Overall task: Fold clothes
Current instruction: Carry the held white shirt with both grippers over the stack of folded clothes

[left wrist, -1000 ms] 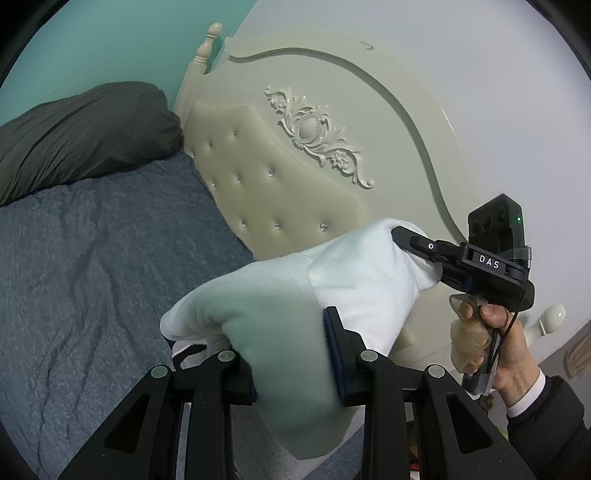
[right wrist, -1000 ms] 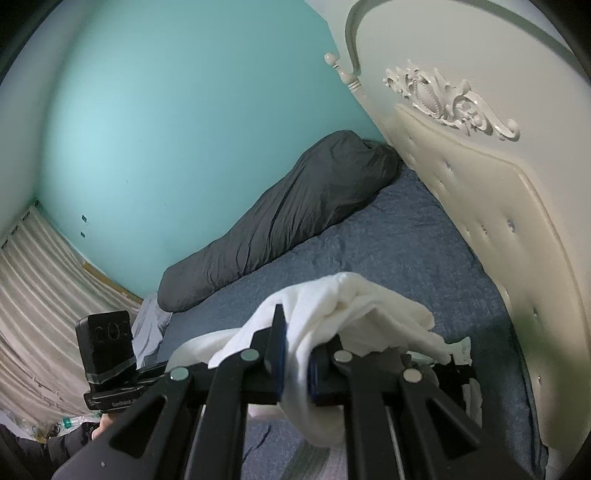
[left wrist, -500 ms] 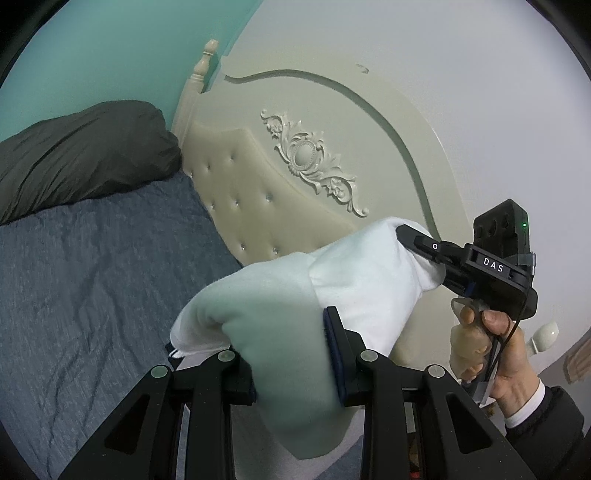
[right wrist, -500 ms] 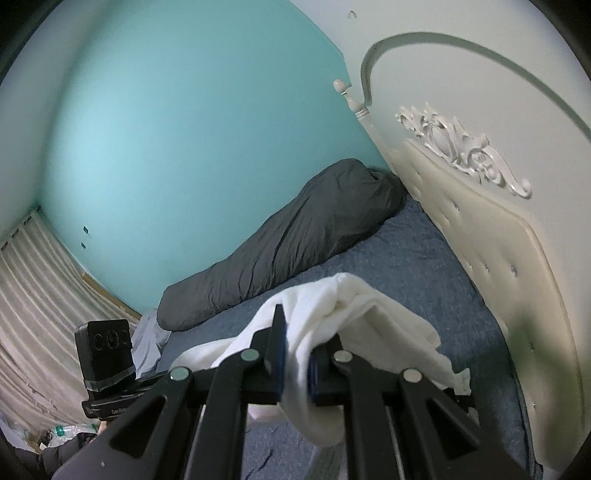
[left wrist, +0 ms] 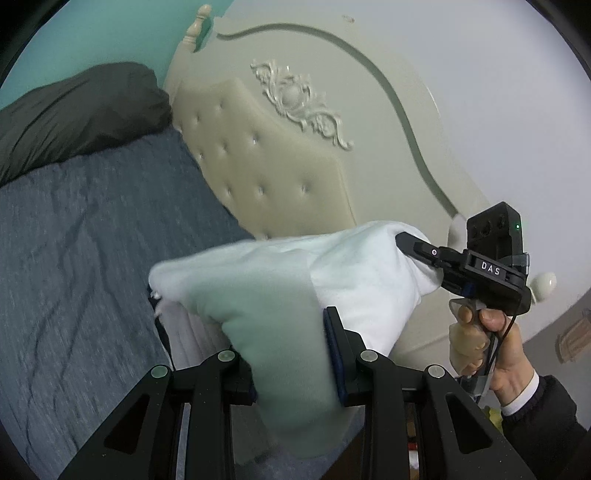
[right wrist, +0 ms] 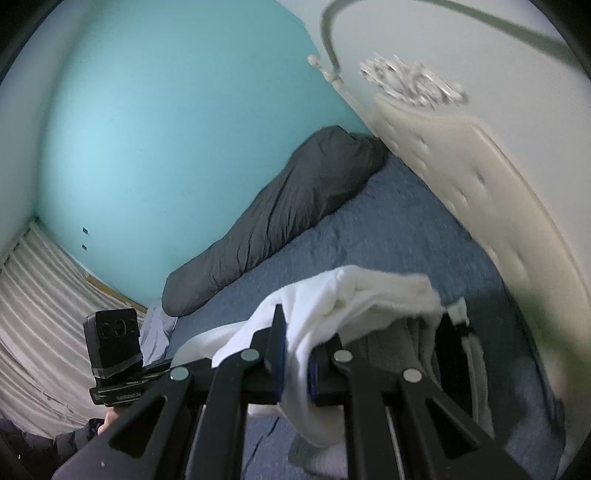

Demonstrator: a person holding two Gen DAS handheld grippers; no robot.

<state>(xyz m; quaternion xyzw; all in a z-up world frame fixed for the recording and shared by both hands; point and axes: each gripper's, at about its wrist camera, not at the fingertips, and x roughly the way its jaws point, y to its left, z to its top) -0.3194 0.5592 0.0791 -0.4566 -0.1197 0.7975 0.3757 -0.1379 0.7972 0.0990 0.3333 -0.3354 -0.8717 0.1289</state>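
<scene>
- Far left in the left wrist view, a dark grey duvet (left wrist: 74,114) lies bunched along the teal wall (left wrist: 92,33), at the far edge of the blue bed (left wrist: 85,258).
- Centre now: the left gripper (left wrist: 291,354) is clamped on a thick bunch of the white garment (left wrist: 280,295), jaws held apart only by the cloth, which is up off the bed.
- Behind it rises the cream tufted headboard (left wrist: 266,173).
- Moving right, the garment stretches across to the right gripper (left wrist: 406,240), whose tip is buried in the cloth, held in the person's right hand (left wrist: 495,339).
- In the right wrist view, the right gripper is pinched nearly closed on a fold of the garment, which drapes over and below its fingers (right wrist: 277,332).
</scene>
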